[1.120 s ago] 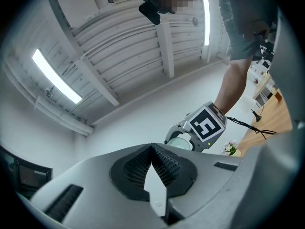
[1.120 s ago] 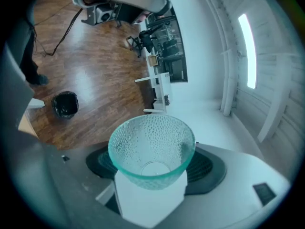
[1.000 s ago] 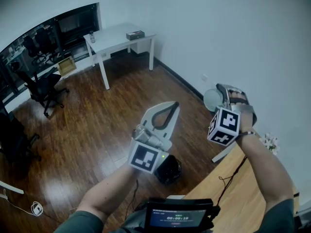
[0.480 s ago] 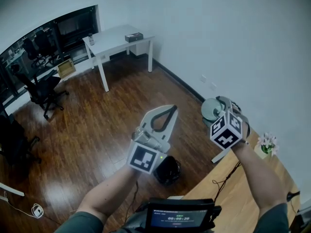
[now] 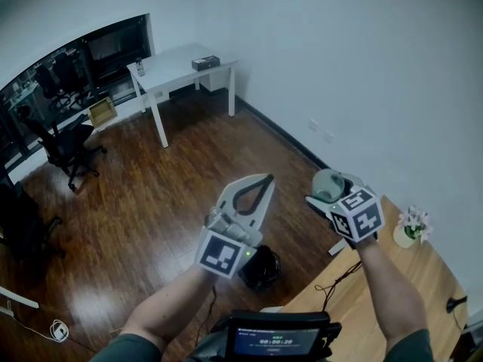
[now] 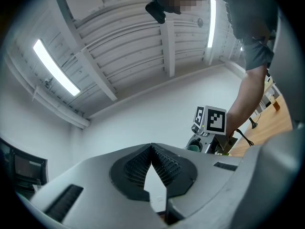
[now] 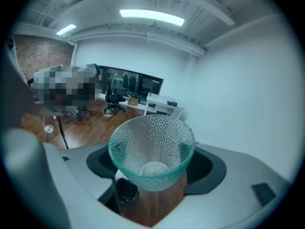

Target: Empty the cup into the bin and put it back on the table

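The textured glass cup (image 7: 151, 151) was held off the surface, pinched between the widely spread jaws of the right gripper (image 7: 152, 171), whose dark pads were pressed against its sides. In the right gripper view its mouth was turned up and towards the camera, and its clear round base could be seen through the glass. In the head view the cup was carried in the air just beyond the far left corner of the wooden table (image 5: 381, 296), over the dark wooden floor (image 5: 151, 194). The black bin (image 5: 260, 267) was seen standing on the floor close to the table's left edge, lower in the picture than the cup and to its left; in the right gripper view it showed just beneath the cup's base.

The left gripper (image 5: 266, 180) was raised beside the right one, its ribbed jaws pressed together at the tips with nothing gripped between them.

A small flower pot (image 5: 411, 229) was set near the table's far edge. A white desk (image 5: 177, 62) and an office chair (image 5: 66, 138) were seen well apart, across the room.
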`<state>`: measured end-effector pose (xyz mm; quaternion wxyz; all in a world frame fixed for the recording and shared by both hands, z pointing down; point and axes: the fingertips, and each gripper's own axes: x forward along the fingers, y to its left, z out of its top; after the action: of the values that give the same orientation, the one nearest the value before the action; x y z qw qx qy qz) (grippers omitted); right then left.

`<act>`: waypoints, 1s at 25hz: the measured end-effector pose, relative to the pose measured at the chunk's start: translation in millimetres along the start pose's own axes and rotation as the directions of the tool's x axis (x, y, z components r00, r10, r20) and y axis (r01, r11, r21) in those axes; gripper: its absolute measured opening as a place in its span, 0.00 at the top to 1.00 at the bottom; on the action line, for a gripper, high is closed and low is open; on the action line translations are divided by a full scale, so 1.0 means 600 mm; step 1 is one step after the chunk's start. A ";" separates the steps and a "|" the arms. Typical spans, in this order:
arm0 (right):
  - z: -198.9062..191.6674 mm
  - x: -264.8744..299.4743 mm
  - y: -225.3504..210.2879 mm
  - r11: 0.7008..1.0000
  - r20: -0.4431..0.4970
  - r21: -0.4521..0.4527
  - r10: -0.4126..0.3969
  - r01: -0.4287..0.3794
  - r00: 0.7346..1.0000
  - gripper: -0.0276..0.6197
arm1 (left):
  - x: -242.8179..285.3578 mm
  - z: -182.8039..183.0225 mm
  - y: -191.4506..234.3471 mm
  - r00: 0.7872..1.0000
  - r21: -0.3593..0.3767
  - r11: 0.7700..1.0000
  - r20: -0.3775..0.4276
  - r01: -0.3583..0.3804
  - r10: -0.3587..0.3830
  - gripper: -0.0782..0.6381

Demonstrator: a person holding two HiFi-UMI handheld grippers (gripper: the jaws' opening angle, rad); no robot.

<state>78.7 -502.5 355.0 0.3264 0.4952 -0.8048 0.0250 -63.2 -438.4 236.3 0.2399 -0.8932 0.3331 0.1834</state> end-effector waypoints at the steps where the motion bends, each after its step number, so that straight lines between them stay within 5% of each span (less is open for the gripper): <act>1: 0.000 -0.004 0.004 1.000 0.021 0.019 0.015 -0.015 1.000 0.35 | -0.002 0.000 -0.002 1.000 -0.002 1.000 0.000 -0.002 0.002 0.90; 11: 0.022 -0.051 0.041 0.969 0.161 0.185 0.134 -0.163 0.978 0.35 | -0.019 0.006 -0.009 1.000 -0.001 1.000 0.011 -0.014 0.014 0.90; 25: 0.008 -0.168 0.058 0.972 0.131 0.229 0.029 -0.059 0.991 0.35 | 0.001 0.027 -0.049 0.991 -0.068 0.994 0.108 0.087 -0.079 0.90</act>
<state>78.0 -408.0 305.4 0.2138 0.5126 -0.8262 0.0949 -45.3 -410.2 232.0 0.2318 -0.9036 0.2757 0.2320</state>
